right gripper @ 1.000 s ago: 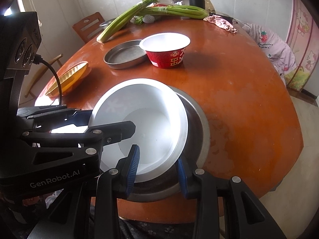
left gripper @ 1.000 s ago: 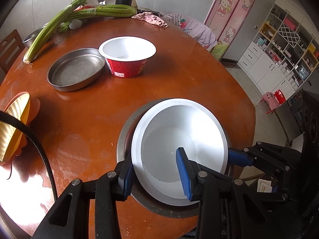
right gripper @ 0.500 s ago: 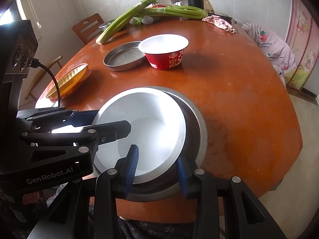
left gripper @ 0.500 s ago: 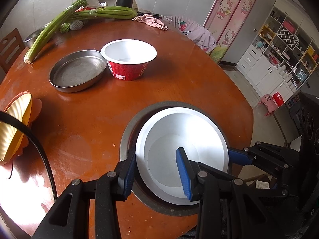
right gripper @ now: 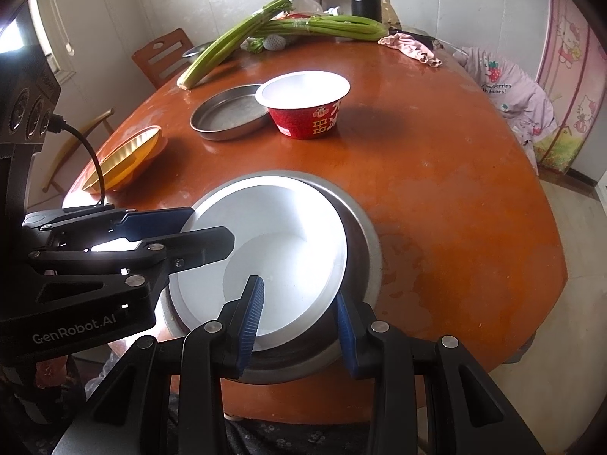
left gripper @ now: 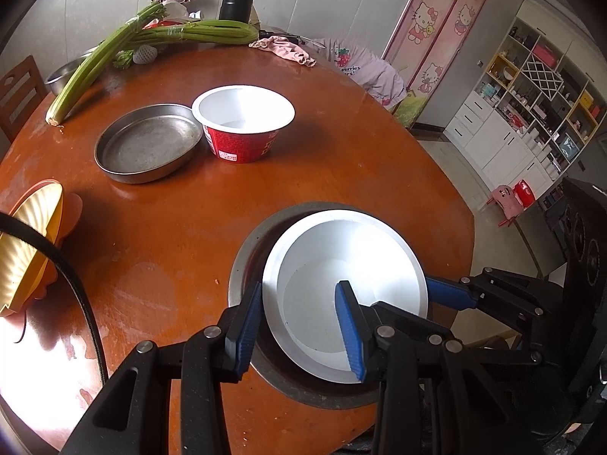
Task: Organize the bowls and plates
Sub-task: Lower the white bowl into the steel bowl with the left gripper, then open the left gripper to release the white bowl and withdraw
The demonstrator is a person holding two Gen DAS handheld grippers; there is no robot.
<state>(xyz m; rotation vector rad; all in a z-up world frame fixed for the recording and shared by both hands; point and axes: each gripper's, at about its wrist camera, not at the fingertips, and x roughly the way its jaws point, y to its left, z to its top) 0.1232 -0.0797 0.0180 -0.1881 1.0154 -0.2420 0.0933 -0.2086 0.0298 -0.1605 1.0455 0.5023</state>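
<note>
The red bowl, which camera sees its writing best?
The right wrist view: the red bowl shows big white characters on its side there. The left wrist view looks more into the red bowl, showing only a small label and part of the print.

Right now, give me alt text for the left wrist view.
The left hand-held gripper straddles the near rim of a white bowl sitting inside a metal pan on a round wooden table. The right hand-held gripper reaches the bowl's other side. Farther back are a red instant-noodle bowl, a second metal pan and celery.
</note>
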